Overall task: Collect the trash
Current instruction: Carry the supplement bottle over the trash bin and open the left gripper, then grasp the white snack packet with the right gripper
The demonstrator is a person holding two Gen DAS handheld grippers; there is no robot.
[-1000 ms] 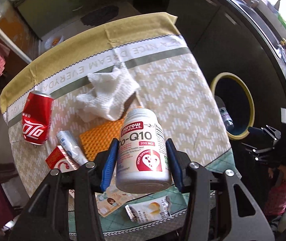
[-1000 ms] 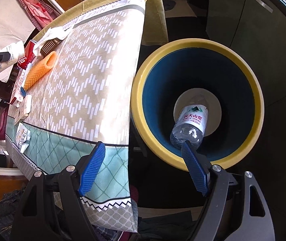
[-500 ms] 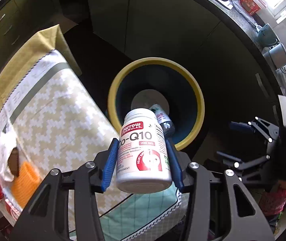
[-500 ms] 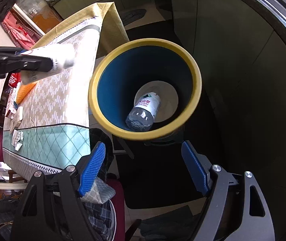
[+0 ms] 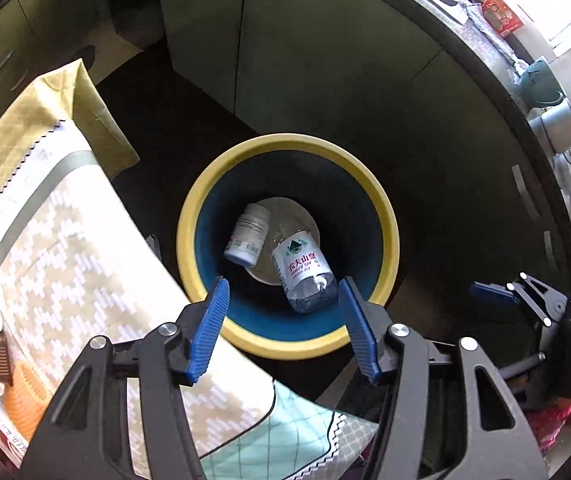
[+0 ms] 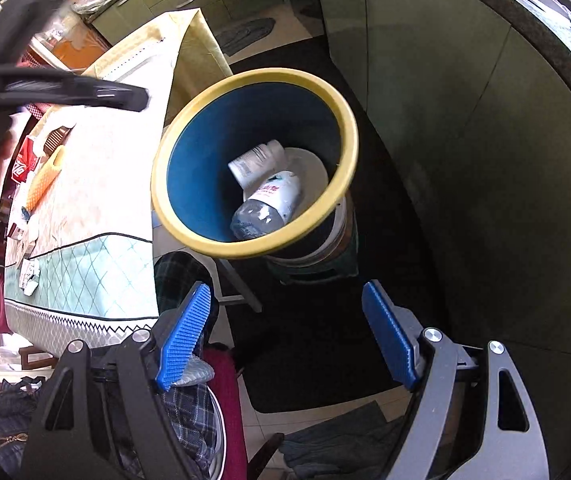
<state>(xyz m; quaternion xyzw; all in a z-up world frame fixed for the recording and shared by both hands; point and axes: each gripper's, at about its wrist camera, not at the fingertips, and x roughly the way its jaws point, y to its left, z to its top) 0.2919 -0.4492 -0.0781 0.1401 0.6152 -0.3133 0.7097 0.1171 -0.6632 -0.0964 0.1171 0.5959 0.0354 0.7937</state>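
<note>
Pill bottle (image 5: 246,236) now beside water bottle (image 5: 304,276) inside bin (image 5: 389,240), out of just-opened, empty left gripper (image 5: 283,330).

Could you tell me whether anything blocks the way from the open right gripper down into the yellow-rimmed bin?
Nothing visible does: the right gripper is empty, and the bin mouth is open, with only the pill bottle and water bottle at its bottom.

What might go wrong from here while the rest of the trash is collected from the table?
1. The left gripper has just opened its jaws and is empty; on its way back it may catch the tablecloth edge beside the bin.
2. The bin stands raised on a narrow base, so a bump might tip it.
3. The red can may still hold liquid and spill.
</note>
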